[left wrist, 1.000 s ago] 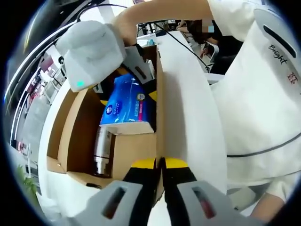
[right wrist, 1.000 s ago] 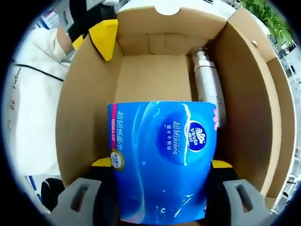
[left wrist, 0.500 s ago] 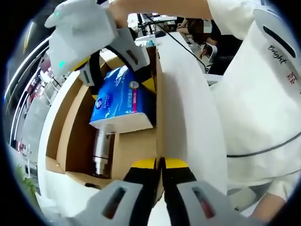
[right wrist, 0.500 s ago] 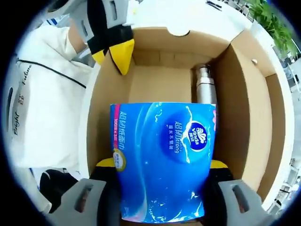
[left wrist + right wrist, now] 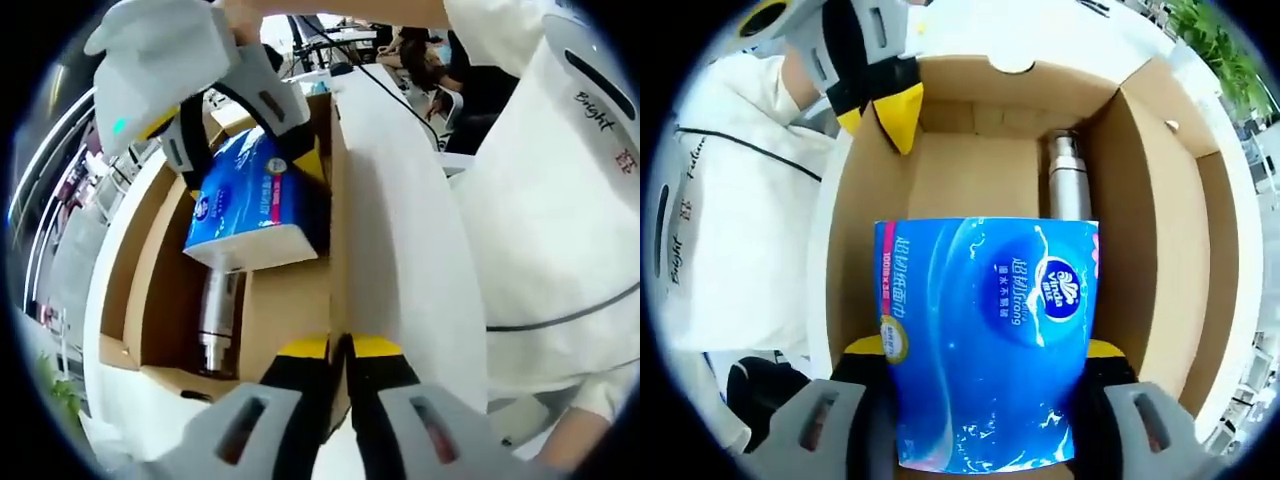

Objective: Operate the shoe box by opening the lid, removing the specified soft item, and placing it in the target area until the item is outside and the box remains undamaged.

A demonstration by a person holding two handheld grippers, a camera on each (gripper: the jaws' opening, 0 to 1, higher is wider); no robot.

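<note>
An open cardboard shoe box (image 5: 160,270) (image 5: 1155,250) lies with its white lid (image 5: 400,230) folded out to one side. My left gripper (image 5: 340,345) (image 5: 890,110) is shut on the top edge of the box wall beside the lid. A blue tissue pack (image 5: 250,200) (image 5: 985,340) hangs above the box's inside, tilted, with my right gripper (image 5: 985,350) (image 5: 240,150) shut on it from both sides. The pack hides the near part of the box floor in the right gripper view.
A steel bottle (image 5: 215,315) (image 5: 1068,185) lies along one long wall inside the box. A person in a white shirt (image 5: 560,220) (image 5: 730,210) stands close on the lid side. White table (image 5: 100,260) surrounds the box; a green plant (image 5: 1215,40) stands beyond it.
The right gripper has lifted the tissue pack up off the box floor and tilted it. The left gripper has stayed clamped on the box wall.
</note>
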